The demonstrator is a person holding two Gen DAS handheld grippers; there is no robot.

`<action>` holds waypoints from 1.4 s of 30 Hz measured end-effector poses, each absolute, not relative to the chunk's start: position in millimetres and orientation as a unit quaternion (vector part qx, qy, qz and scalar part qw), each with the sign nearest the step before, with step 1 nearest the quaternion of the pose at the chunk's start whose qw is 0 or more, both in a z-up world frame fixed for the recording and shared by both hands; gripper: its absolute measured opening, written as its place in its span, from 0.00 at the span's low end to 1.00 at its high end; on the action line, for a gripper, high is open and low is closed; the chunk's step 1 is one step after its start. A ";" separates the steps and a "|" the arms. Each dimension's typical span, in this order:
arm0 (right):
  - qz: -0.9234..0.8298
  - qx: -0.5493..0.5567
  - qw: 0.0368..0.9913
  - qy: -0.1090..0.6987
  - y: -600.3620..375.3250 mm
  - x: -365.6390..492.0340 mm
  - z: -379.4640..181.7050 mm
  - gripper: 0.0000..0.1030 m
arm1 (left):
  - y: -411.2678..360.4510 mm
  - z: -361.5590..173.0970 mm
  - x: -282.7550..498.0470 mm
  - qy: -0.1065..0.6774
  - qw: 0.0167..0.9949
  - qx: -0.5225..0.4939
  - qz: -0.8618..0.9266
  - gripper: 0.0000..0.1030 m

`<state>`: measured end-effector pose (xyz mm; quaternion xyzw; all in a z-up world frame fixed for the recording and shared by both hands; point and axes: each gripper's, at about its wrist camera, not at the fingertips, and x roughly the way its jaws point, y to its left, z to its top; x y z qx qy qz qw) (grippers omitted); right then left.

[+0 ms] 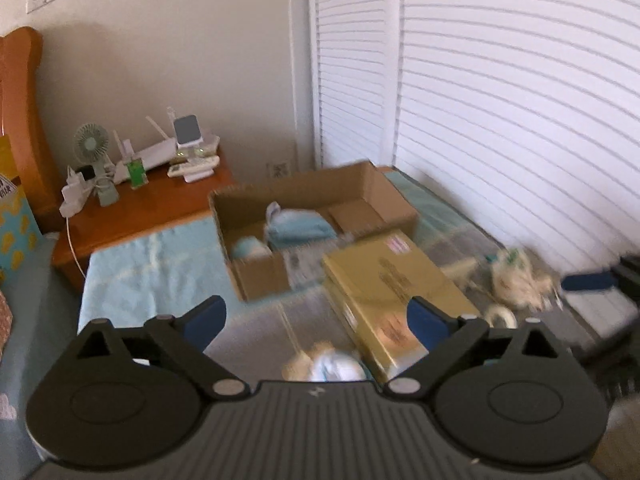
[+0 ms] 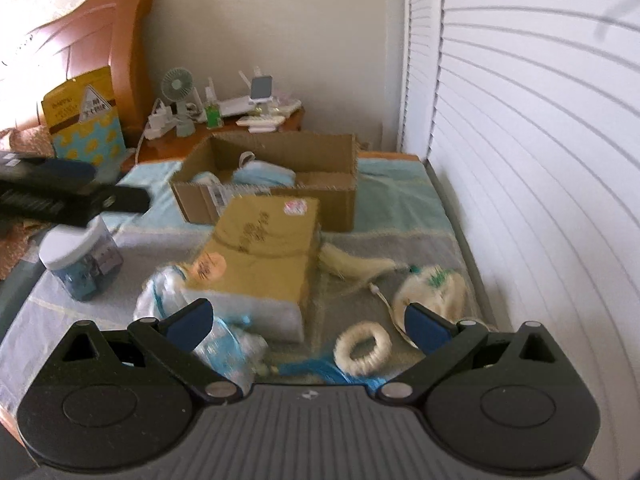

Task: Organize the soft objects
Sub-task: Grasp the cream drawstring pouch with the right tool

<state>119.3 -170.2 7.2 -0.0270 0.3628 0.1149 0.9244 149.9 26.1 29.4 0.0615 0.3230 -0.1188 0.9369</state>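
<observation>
Two grippers hover above a bed spread with soft items, both with jaws spread wide and holding nothing. Left gripper (image 1: 316, 322) hangs over a pale blue-and-white plush (image 1: 334, 366) beside the yellow-brown parcel (image 1: 394, 292); right gripper (image 2: 308, 322) sits above a fluffy white ring (image 2: 362, 347), with a cream drawstring pouch (image 2: 434, 286) just to its right and a crinkled blue-white bundle (image 2: 168, 292) to its left. Open cardboard box (image 2: 280, 176) stands behind the parcel on the light blue blanket (image 1: 152, 264), already containing folded blue cloth (image 1: 300, 226). White-lidded jar (image 2: 80, 256) rests near the bed's left side. Wooden nightstand (image 1: 160, 208) carries a small fan (image 1: 91, 144); white louvred doors (image 2: 532, 160) line the right side. Motion blur softens the finer detail.
</observation>
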 end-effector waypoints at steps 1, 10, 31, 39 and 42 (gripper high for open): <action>0.109 -0.029 0.924 0.365 -172.4 117.4 5.4 1.00 | 22.5 25.7 143.1 0.325 0.935 0.065 -0.123 0.94; 0.042 -0.021 0.927 0.372 -198.8 115.9 -12.2 1.00 | -0.1 -5.7 98.1 0.337 0.925 0.075 -0.161 0.94; 0.009 -0.096 0.919 0.382 -196.9 183.4 -35.7 0.77 | 2.7 -33.1 115.6 0.364 0.910 0.061 -0.186 0.94; 0.009 -0.122 0.907 0.404 -193.8 202.4 -56.2 0.70 | 3.9 -40.2 123.5 0.374 0.906 0.064 -0.185 0.94; 0.008 -0.126 0.905 0.407 -194.2 203.9 -59.2 0.65 | 4.0 -41.7 124.4 0.377 0.904 0.068 -0.189 0.94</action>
